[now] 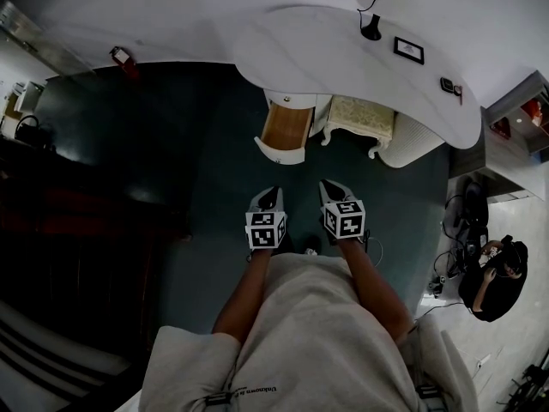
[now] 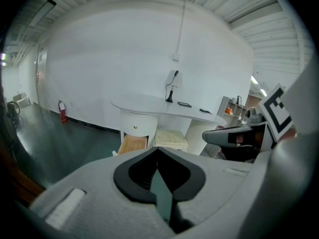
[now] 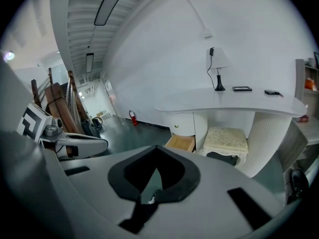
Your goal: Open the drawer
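- At the far side of the dark green floor [image 1: 214, 196], under the left end of the curved white desk [image 1: 317, 54], the drawer [image 1: 286, 129] stands pulled well out. Its wooden bottom is bare to view and its white front faces the person. From that, I judge the opening done.
- Just right of the drawer, a cream cushioned stool [image 1: 360, 116] sits tucked under the desk, probably parked there to leave the drawer's path free.
- Near the person, the left gripper [image 1: 273, 196] and the right gripper [image 1: 330, 189] hang side by side in front of the body, well apart from the drawer and touching nothing.
- The left gripper's jaws are closed tip to tip with nothing between them. The right gripper's jaws also meet at the tips and are empty.
- Both point forward and somewhat down towards the desk, so each gripper view has the drawer near its middle. This looks like a resting stance, not a reach.
- A lamp [image 1: 371, 26] and a small frame [image 1: 409, 50] stand on the desk's far right part, clear of the drawer.
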